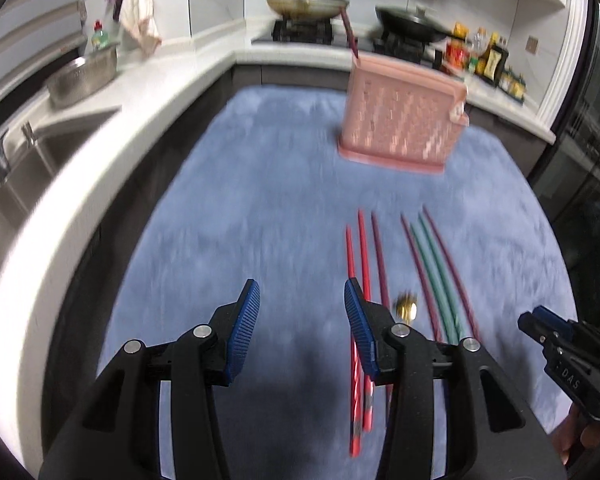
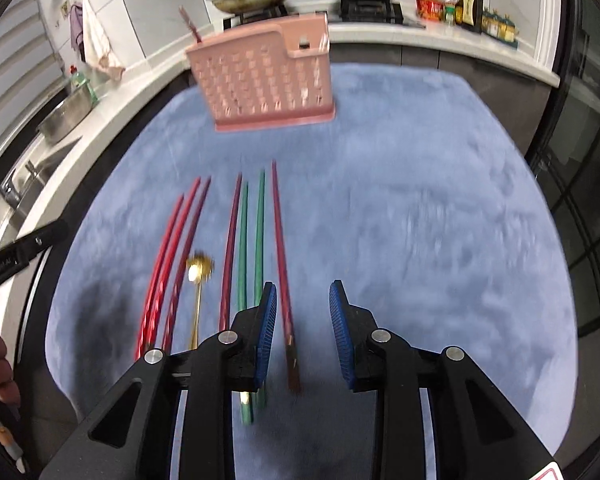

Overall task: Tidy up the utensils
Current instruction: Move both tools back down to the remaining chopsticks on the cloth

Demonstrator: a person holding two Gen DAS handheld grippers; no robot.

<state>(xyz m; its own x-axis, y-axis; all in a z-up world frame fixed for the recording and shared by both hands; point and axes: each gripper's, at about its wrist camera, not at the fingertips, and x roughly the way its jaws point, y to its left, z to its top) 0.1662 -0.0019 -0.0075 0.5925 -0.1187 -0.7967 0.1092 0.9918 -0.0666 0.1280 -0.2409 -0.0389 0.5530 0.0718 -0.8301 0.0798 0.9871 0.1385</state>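
One chopstick (image 2: pixel 189 24) already stowed in pink holder (image 2: pixel 260 80); seven chopsticks (image 2: pixel 242 240) and gold spoon (image 2: pixel 198 276) left on blue mat (image 2: pixel 420 220). Fingers of left gripper (image 1: pixel 302 308) and right gripper (image 2: pixel 303 312) held apart, nothing gripped.

The left hand-held gripper (image 1: pixel 302 332) and right hand-held gripper (image 2: pixel 303 334) look alike: matte black angular frames, round silver screw heads at the joints, and ribbed blue pads (image 1: pixel 242 330) lining each finger, with white lettering along the side.
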